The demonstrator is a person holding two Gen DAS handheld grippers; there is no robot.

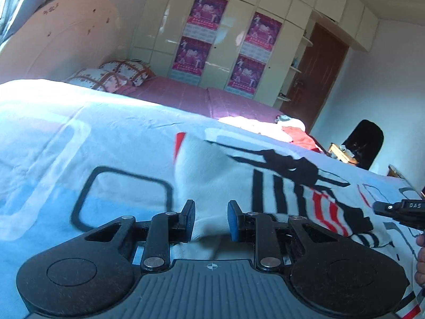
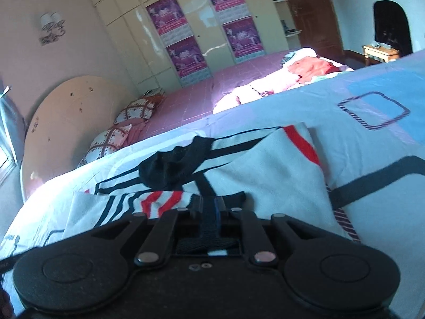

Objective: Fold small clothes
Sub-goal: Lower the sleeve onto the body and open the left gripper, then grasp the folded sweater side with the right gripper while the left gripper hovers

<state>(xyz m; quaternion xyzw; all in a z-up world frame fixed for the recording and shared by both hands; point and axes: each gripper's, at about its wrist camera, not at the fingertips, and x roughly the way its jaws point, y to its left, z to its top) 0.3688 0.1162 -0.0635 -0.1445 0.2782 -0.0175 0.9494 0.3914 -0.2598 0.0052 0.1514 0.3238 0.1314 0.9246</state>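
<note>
Pinching the shirt's (image 2: 265, 170) black trim in my right tool (image 2: 213, 207), left tool (image 1: 211, 219) parted around its hem, keeping cloth taut.

Right tool (image 1: 410, 207) marking: white letters "DAS", cut off at the picture's edge
Posters (image 1: 207, 9) on wardrobe doors: print too small and blurred to read

It was a home bedroom: a pink-sheeted bed (image 2: 186, 98) with patterned pillows (image 2: 135, 110) stood beside a tall glossy cream wardrobe (image 1: 233, 40).
</note>
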